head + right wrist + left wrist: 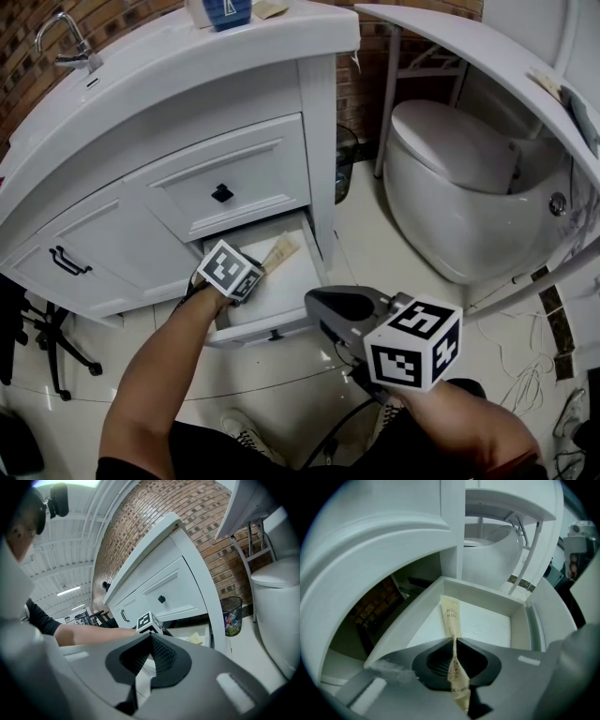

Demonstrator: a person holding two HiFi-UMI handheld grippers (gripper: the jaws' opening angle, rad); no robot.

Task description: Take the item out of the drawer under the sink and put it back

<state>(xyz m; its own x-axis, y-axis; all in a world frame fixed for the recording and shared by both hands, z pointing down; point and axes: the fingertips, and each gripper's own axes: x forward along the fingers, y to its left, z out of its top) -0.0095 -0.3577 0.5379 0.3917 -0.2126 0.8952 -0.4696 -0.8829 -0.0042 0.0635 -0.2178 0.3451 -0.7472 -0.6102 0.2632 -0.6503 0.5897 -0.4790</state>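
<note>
The bottom drawer of the white sink cabinet stands pulled out. My left gripper reaches down into it. In the left gripper view, the left gripper is shut on a thin beige packet. The packet's far end lies over the drawer's white floor and its near end sticks out behind the pads. From the head view the packet shows at the drawer's back right. My right gripper hovers in front of the drawer, above the floor. The right gripper is shut and holds nothing.
Above the open drawer is a shut drawer with a black knob; to its left is a door with a black handle. A toilet stands right of the cabinet, a waste bin between them. A chair base is at left.
</note>
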